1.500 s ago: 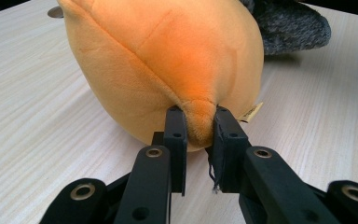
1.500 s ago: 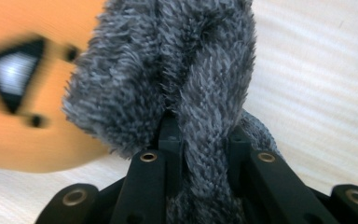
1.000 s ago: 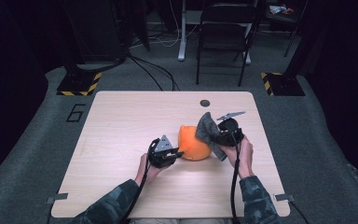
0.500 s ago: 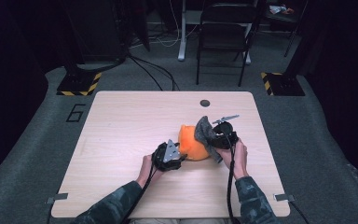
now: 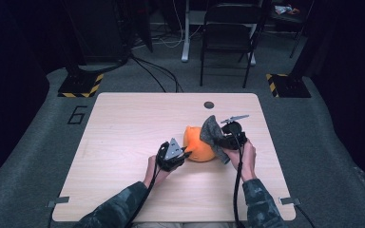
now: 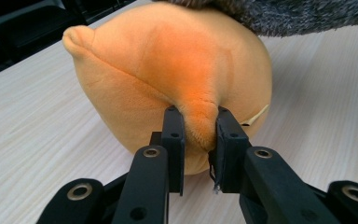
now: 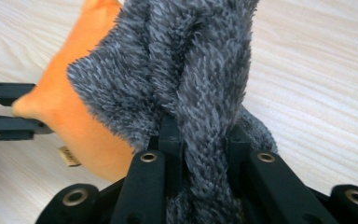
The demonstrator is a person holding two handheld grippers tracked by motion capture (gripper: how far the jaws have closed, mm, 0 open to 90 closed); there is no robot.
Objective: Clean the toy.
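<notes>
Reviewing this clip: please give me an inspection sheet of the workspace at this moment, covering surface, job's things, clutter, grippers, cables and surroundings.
Surface: light wooden table, a small dark round spot near its far edge.
Job's things: round orange plush toy resting on the table; fuzzy grey cloth draped over its right side.
Clutter: nothing seen.
Grippers: left gripper shut on a pinched fold of the plush toy, its jaws having just closed; right gripper shut on the grey cloth.
Cables: one black cable trails from each gripper toward the person; more cables on the floor beyond.
Surroundings: grey carpet, black folding chair, yellow-black striped bases.
</notes>
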